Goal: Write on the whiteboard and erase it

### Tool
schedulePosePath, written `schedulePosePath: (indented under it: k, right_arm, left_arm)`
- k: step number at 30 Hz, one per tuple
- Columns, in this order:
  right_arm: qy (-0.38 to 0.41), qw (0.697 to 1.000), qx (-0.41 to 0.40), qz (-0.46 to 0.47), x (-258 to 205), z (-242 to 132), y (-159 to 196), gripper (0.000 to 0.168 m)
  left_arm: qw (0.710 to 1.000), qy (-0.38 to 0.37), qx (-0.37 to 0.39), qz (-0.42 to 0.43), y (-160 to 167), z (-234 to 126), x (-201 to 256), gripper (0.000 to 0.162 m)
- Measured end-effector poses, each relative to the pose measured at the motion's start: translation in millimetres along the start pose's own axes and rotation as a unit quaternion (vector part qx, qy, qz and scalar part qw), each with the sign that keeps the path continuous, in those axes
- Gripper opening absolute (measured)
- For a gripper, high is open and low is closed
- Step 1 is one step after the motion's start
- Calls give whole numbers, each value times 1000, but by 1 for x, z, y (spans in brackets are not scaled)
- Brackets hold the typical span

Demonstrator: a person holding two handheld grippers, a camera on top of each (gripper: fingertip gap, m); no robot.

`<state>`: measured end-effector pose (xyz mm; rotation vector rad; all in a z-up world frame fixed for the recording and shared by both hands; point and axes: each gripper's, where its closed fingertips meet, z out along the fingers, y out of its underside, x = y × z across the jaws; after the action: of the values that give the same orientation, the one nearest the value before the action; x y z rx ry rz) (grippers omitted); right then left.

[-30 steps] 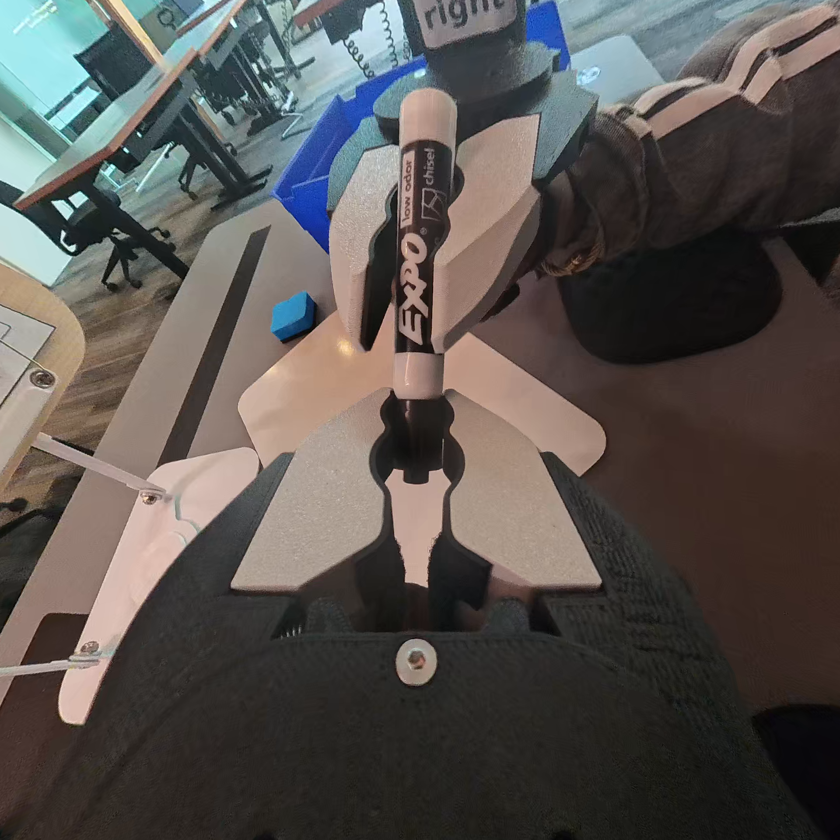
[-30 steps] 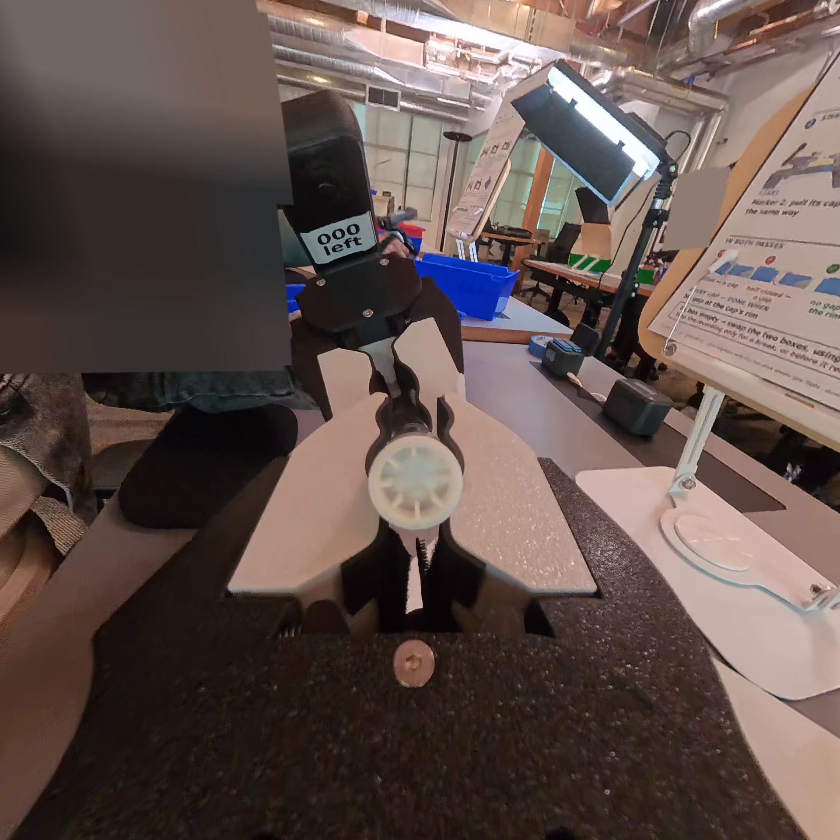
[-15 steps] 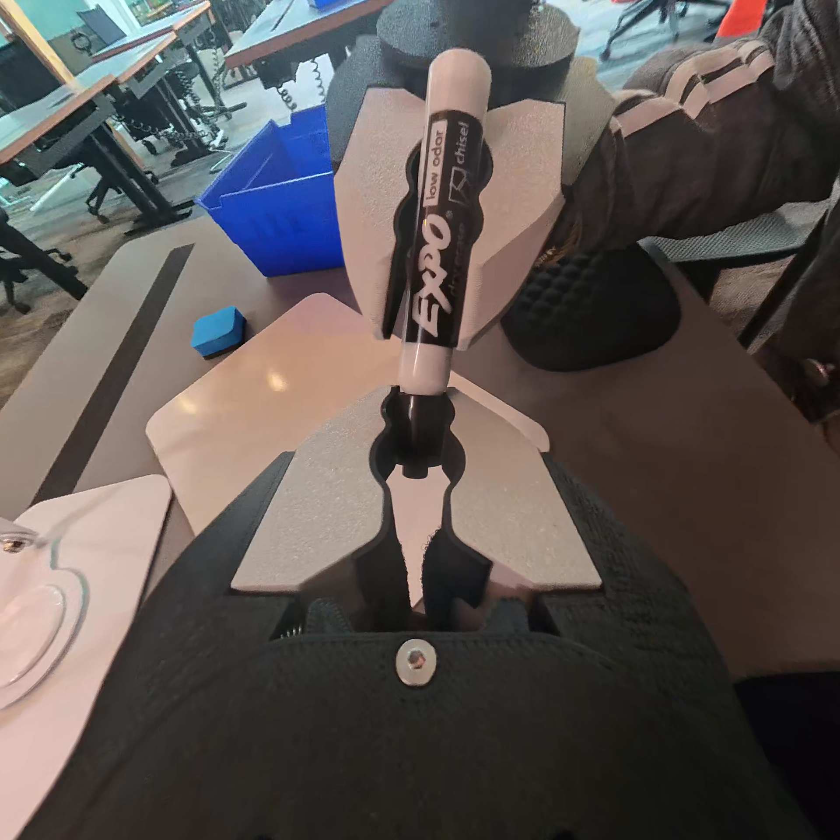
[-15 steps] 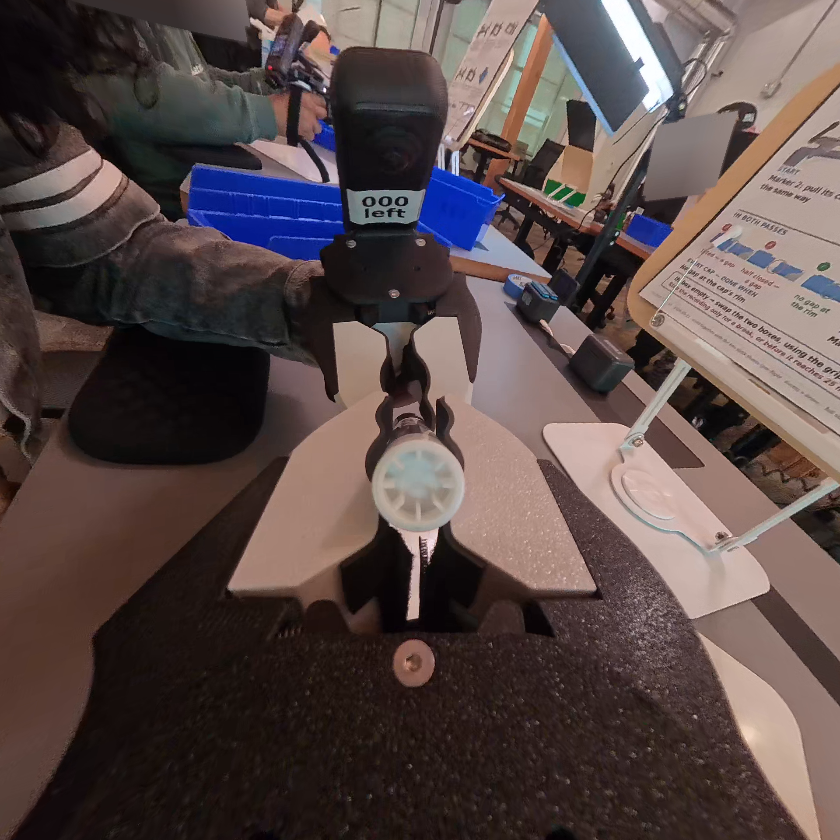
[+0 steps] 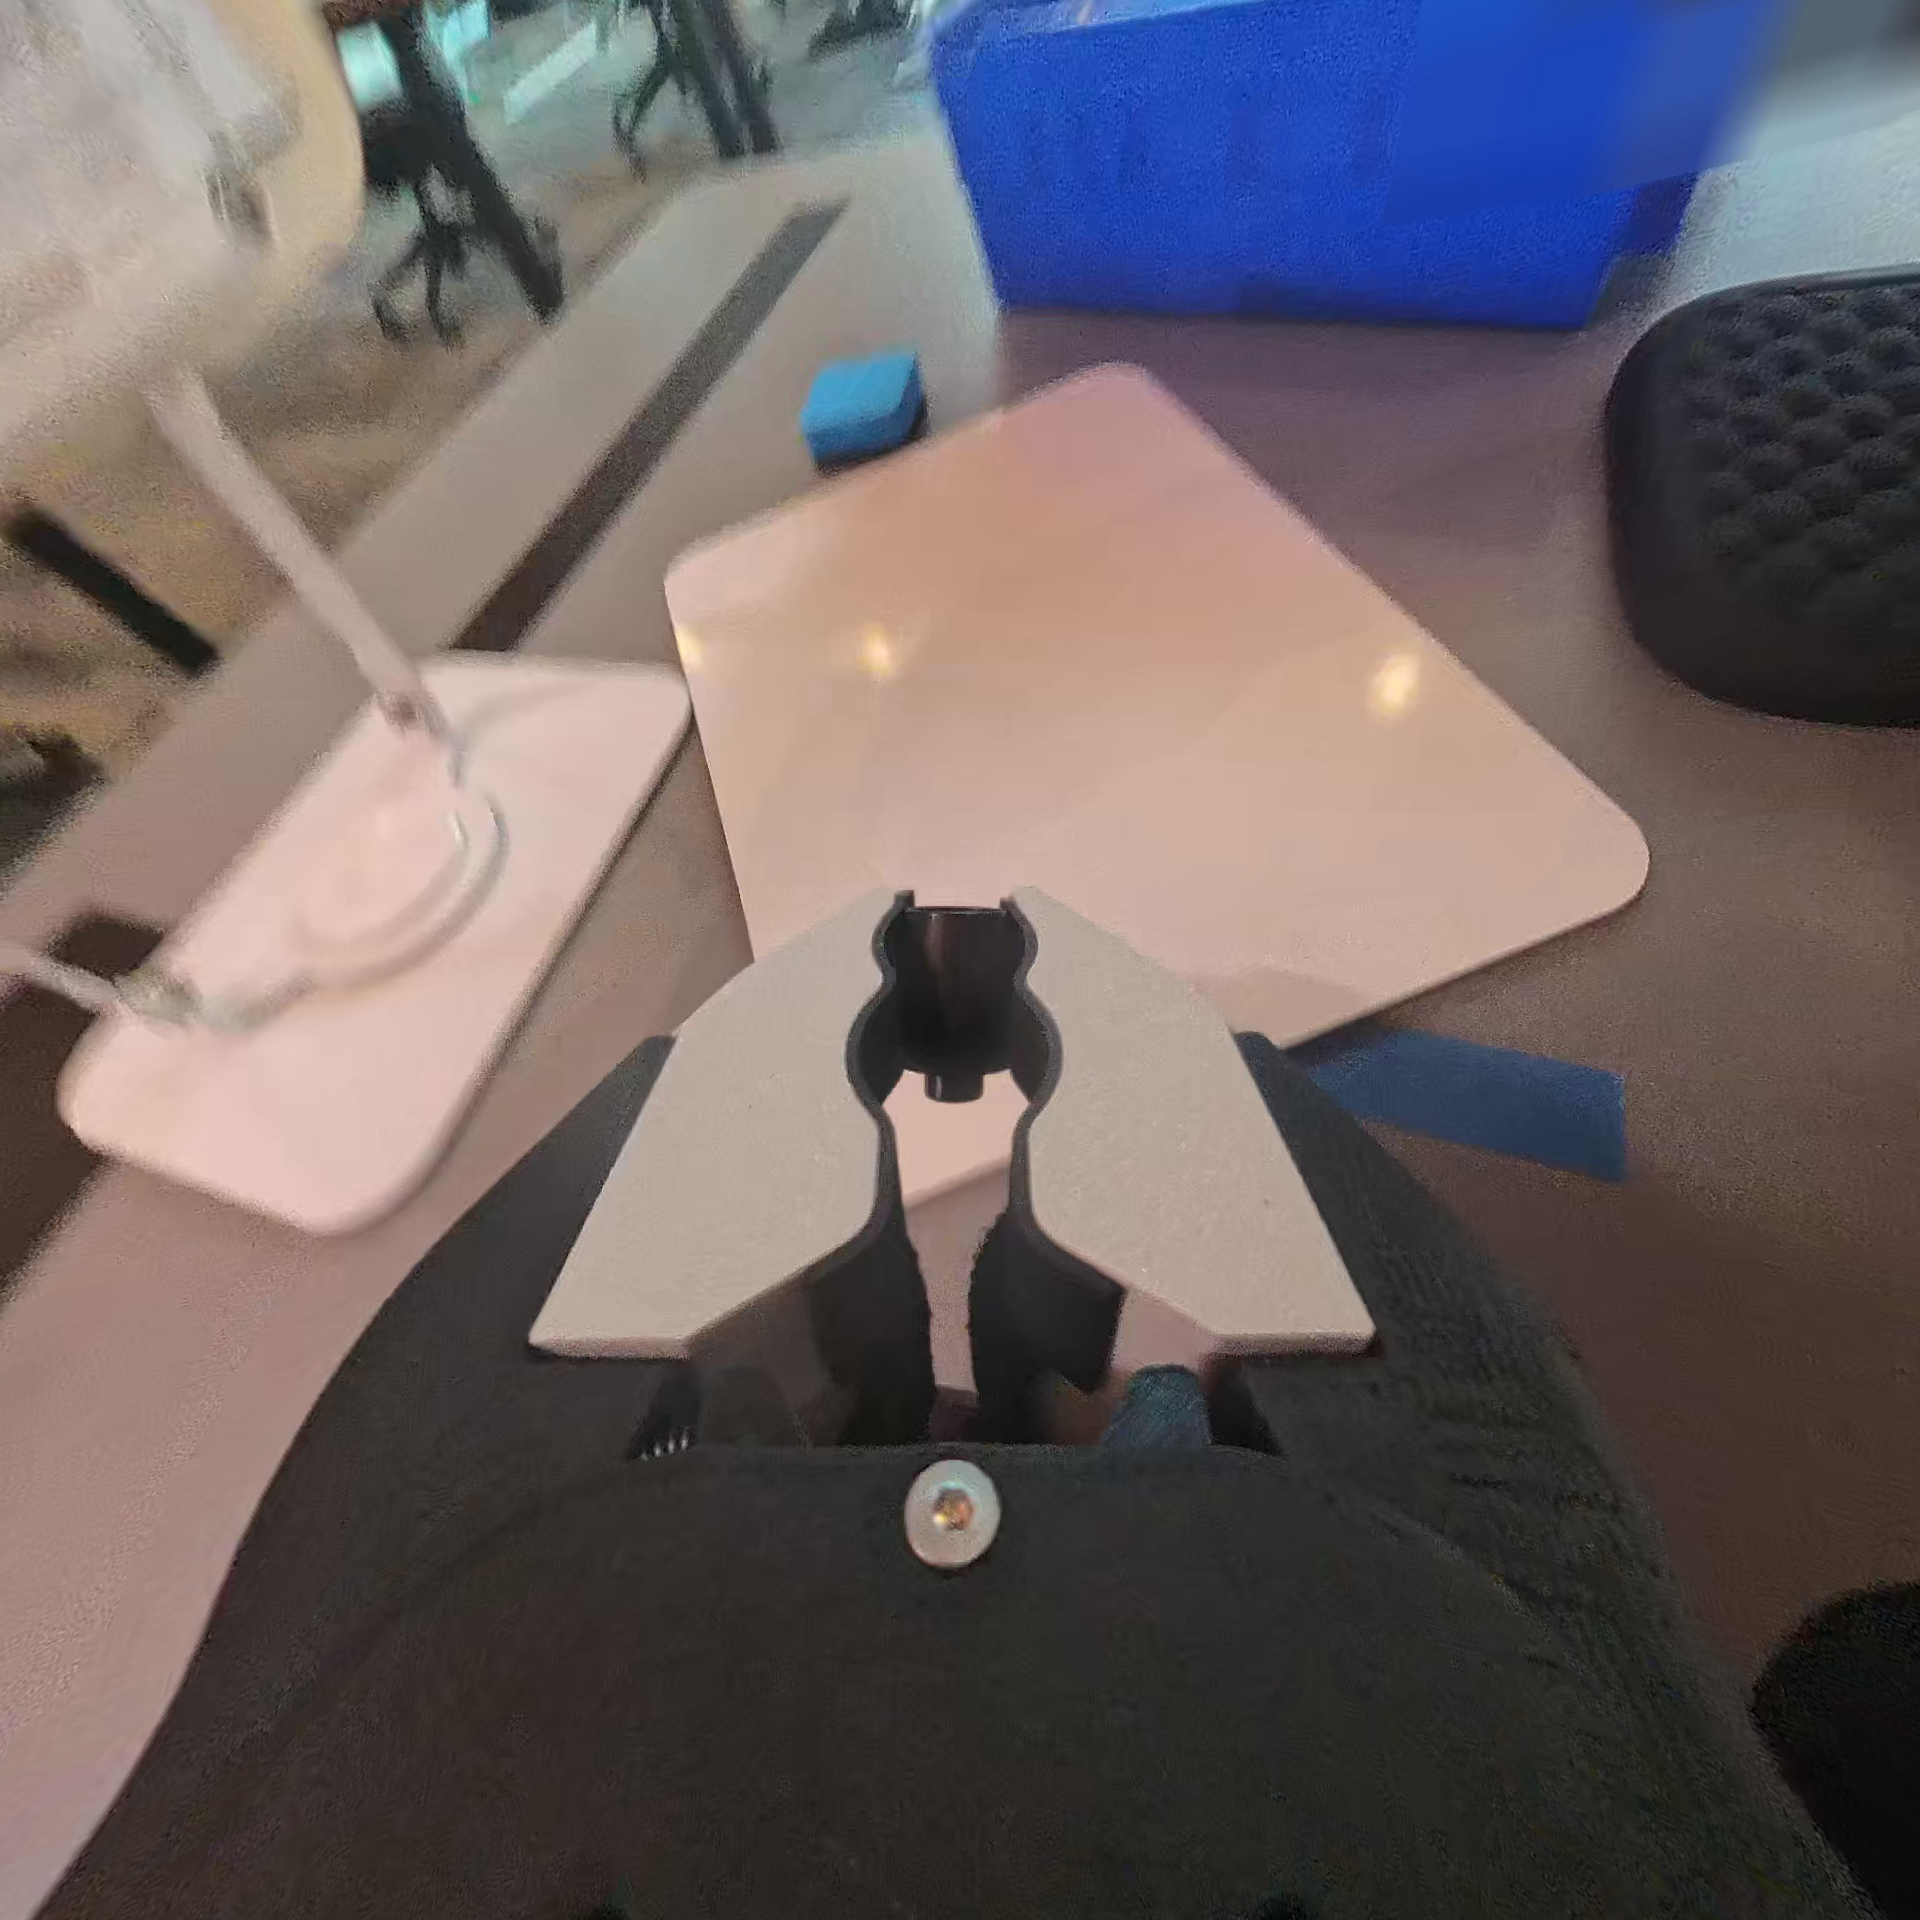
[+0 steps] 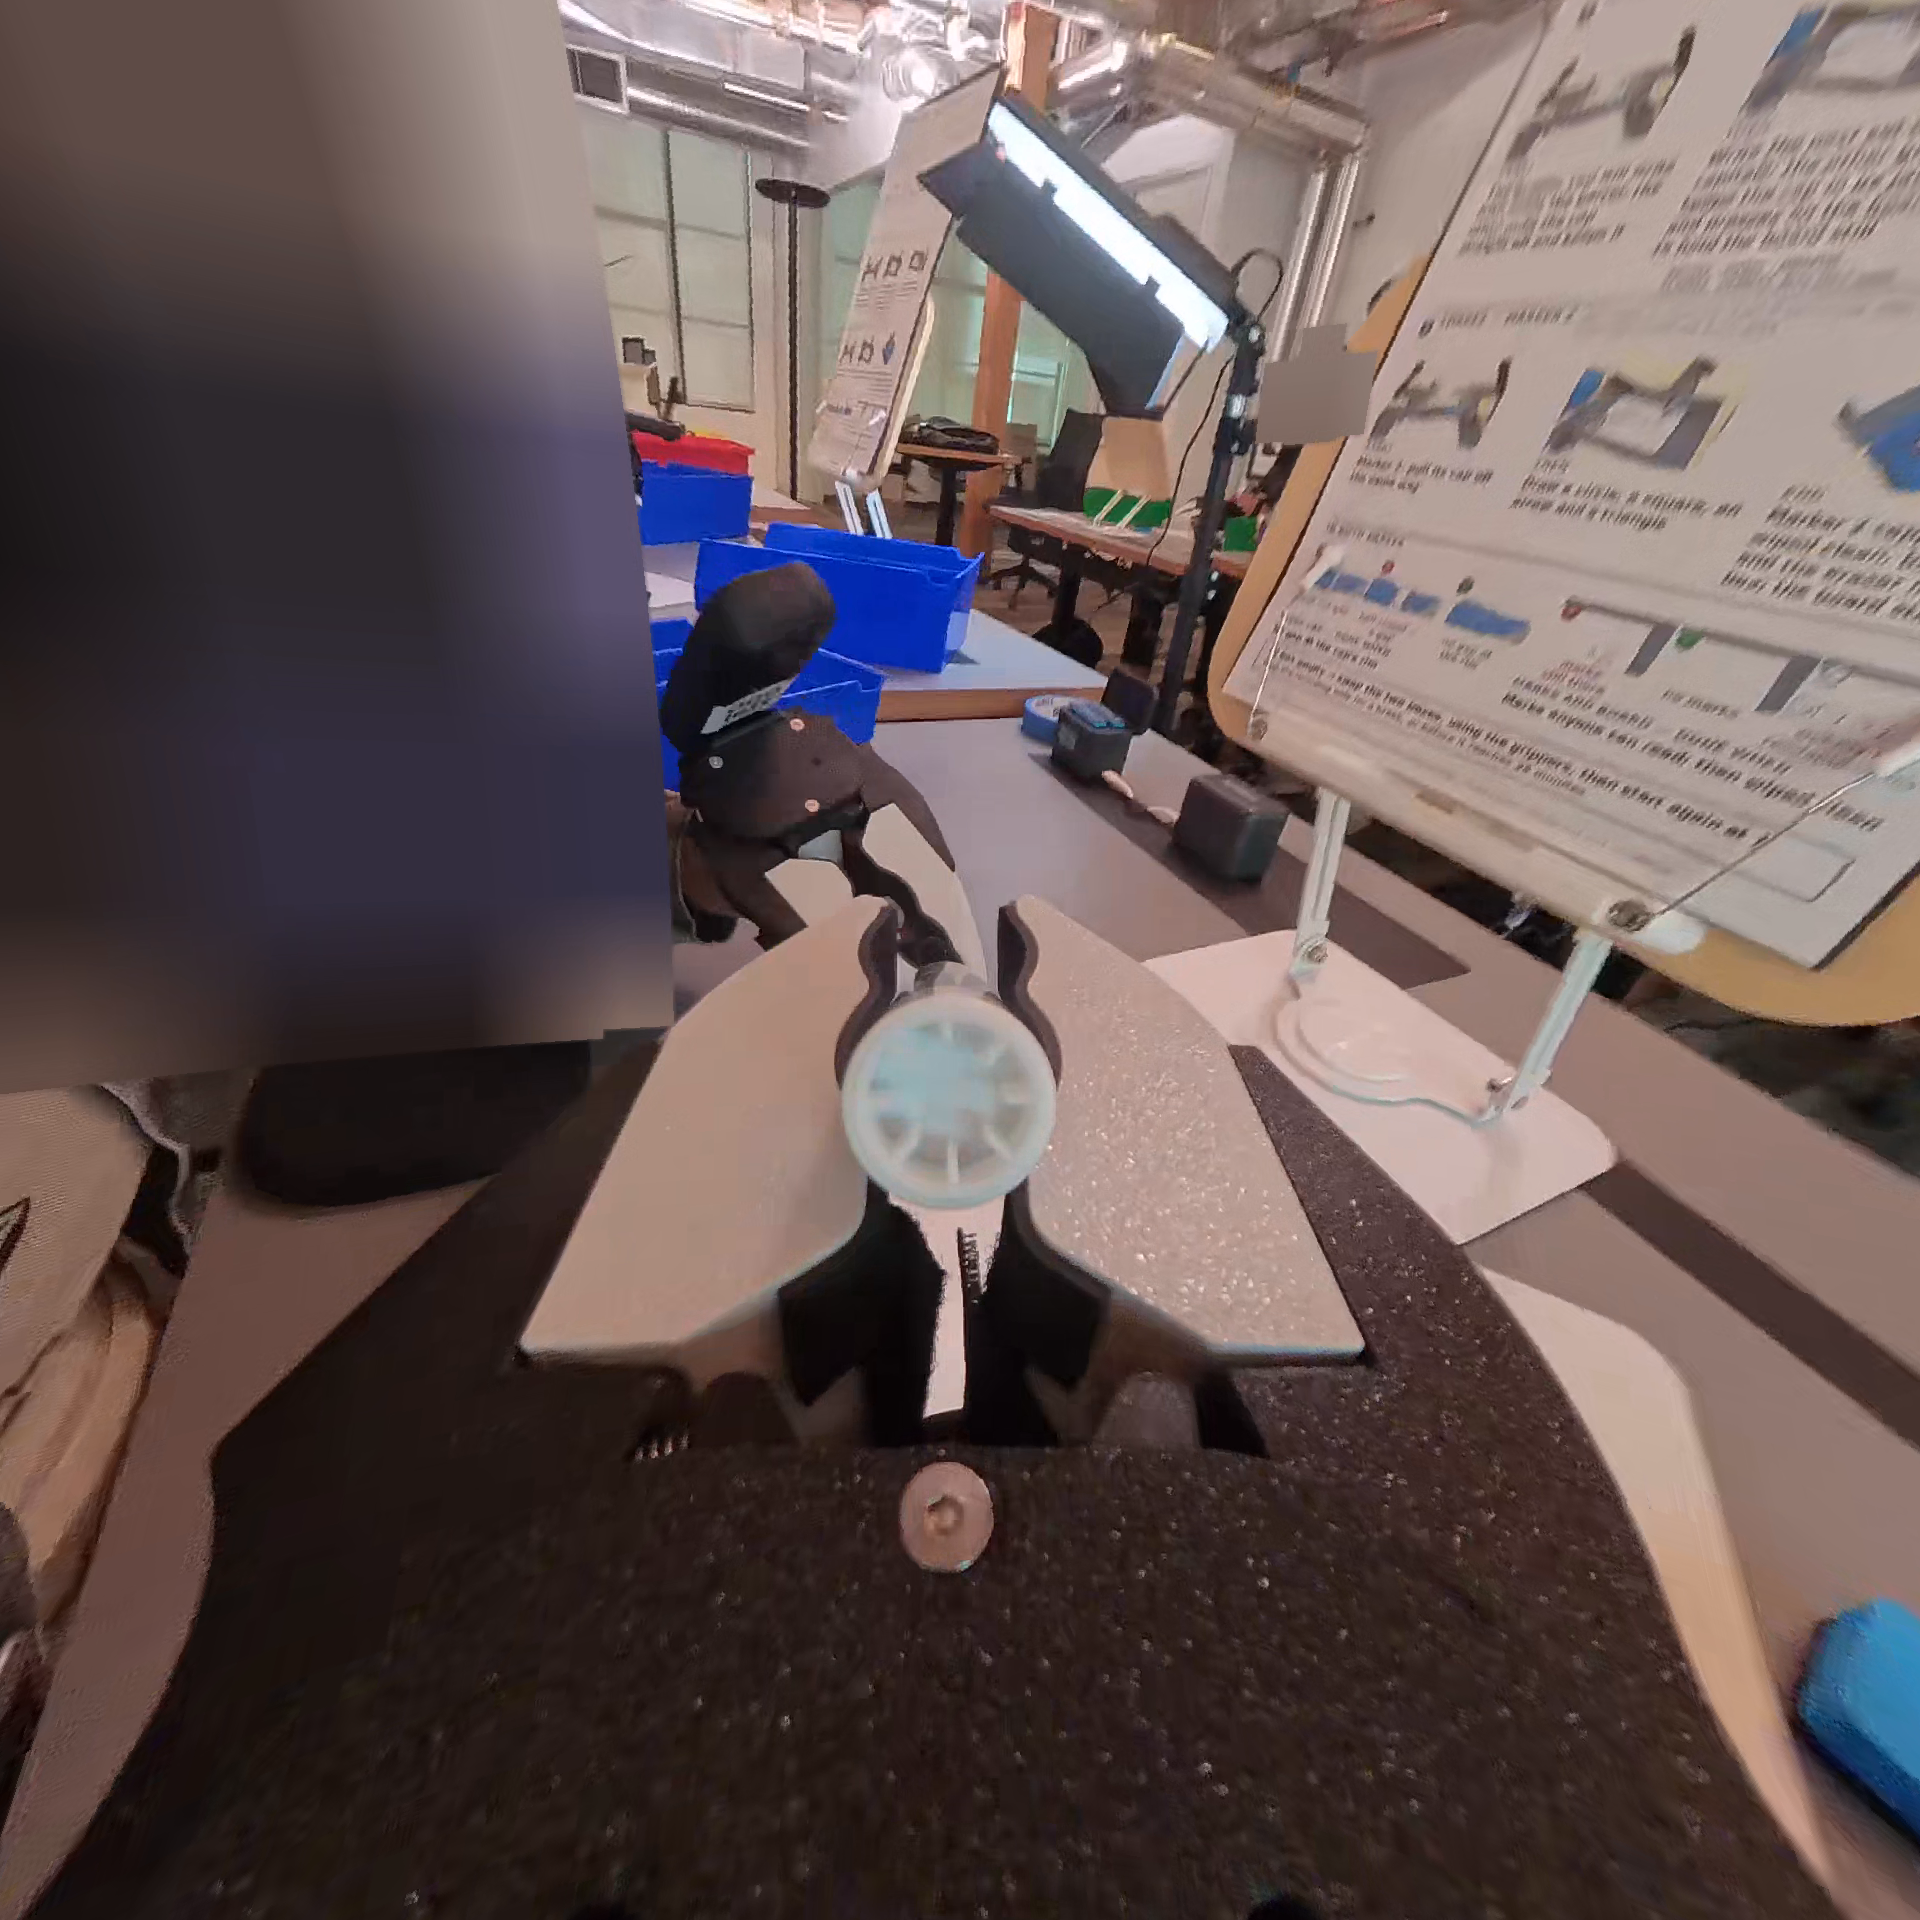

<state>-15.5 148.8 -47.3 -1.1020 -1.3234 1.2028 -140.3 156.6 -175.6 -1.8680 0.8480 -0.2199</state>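
My left gripper (image 5: 956,904) is shut on the marker's black cap (image 5: 951,982), open end pointing away, above the near edge of the white whiteboard (image 5: 1143,727) lying flat on the table. My right gripper (image 6: 940,920) is shut on the marker (image 6: 948,1101), its white butt end facing the camera; its tip is hidden. The left gripper (image 6: 914,904) shows just beyond it, angled off to the left. The blue eraser (image 5: 862,405) lies past the board's far corner; it also shows in the right wrist view (image 6: 1860,1704) beside the board (image 6: 1621,1455).
A white stand base (image 5: 343,935) sits left of the board and carries an instruction sheet (image 6: 1610,520). A blue bin (image 5: 1299,156) stands behind the board, a black padded rest (image 5: 1777,499) lies to the right, and blue tape (image 5: 1475,1096) is stuck at the board's near edge. My right fingertips sit around 20 centimetres from my left ones. The blue eraser (image 5: 862,405) is about 30 centimetres from my left fingertips. The right camera catches it too, in the right wrist view (image 6: 1873,1682).
The cap has come off the marker: the left gripper holds the cap alone, and the marker and right gripper have left its view. Both grippers moved apart and swung, blurring the views.
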Motion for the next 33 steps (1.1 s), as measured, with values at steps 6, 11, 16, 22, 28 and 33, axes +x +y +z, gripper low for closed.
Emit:
schedulePosePath:
  k: [6, 11, 16, 22, 28, 33]
  right_arm:
    - [-40, 995, -86, -7, 7, 38, 50, 19]
    - [-52, 983, -172, 41, 9, 74, 95, 19]
    - [-42, 973, -207, 90, 11, 95, 126, 19]
    - [-28, 967, -228, 107, 10, 96, 145, 19]
    - [-20, 966, -239, 101, 15, 98, 151, 19]
    - [-15, 965, -243, 97, 18, 98, 152, 19]
  left_arm:
    - [997, 8, -31, -65, 41, 5, 5, 16]
    - [996, -1, -73, -58, 57, 10, 4, 16]
    - [995, 25, -68, -71, 59, 12, 8, 16]
    - [992, 45, -85, -77, 63, 16, 11, 16]
    - [991, 53, -110, -60, 70, 19, 17, 16]
    - [990, 56, -110, -61, 70, 19, 18, 16]
